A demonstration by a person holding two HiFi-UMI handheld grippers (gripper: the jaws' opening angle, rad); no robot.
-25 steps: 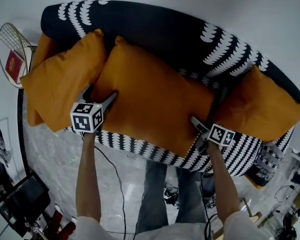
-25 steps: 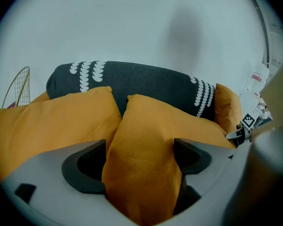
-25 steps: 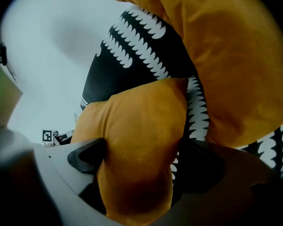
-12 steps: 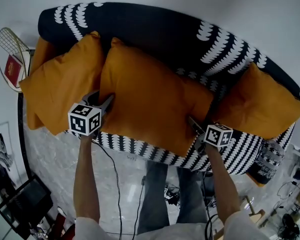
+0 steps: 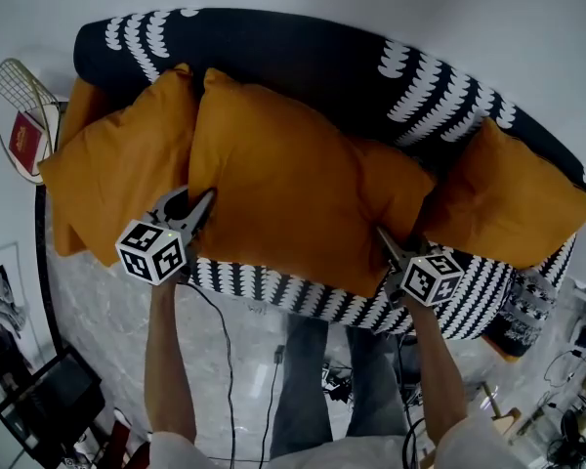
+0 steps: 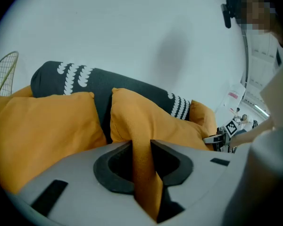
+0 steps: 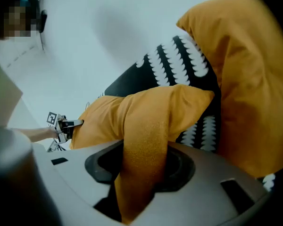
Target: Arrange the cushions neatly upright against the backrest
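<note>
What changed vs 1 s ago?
Both sets of jaws have just been closing: the left gripper and right gripper now pinch the middle cushion at its front corners and have lifted that edge, tipping it toward the backrest. The left cushion and right cushion stayed put.

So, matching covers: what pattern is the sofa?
Sofa: black with rows of white scallops; head view shows it best.

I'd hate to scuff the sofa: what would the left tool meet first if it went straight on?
The left tool, whose jaws have just been closing on the edge of the middle cushion, would press into that cushion first; the sofa backrest probably lies behind it.
</note>
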